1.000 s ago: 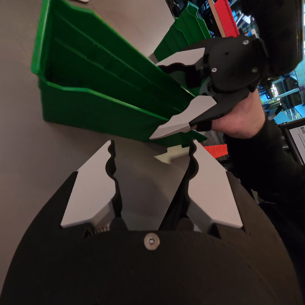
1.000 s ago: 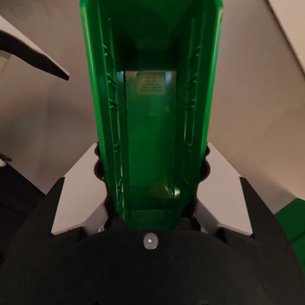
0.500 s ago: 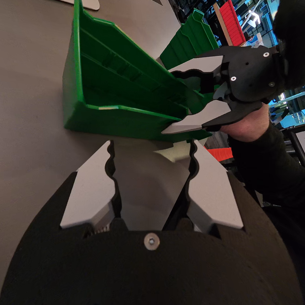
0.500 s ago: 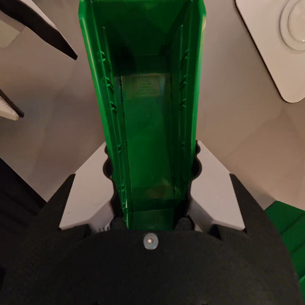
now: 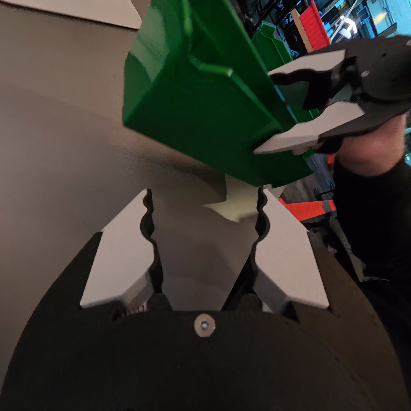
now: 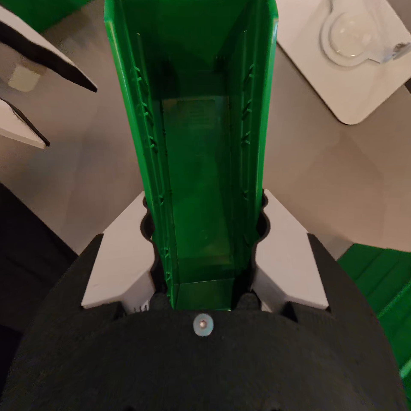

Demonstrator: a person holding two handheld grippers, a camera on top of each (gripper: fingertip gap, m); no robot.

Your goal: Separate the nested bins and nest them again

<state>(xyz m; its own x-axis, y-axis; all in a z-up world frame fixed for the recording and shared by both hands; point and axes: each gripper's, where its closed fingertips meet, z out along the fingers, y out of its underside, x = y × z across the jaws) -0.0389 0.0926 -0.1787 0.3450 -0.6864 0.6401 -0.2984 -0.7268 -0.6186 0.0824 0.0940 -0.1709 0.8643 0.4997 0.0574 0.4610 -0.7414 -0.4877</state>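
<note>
At the bottom of the left wrist view, the left gripper [image 5: 203,213] has its fingers spread wide with only bare grey table [image 5: 55,155] between them. Just above it, in the centre and upper right of the frame, the green bin [image 5: 200,106] hangs tilted and clear of the table, clamped at its right end by the right gripper [image 5: 264,111], which a hand [image 5: 367,153] holds at the right edge. In the right wrist view the same bin [image 6: 195,155] runs up the middle of the frame, open side to the camera, both fingers [image 6: 124,251] pressed against its outer walls. Farther off, a second green bin [image 5: 271,46] stands at the upper right of the left wrist view, and a white tray [image 6: 333,66] lies at the upper right of the right wrist view.
</note>
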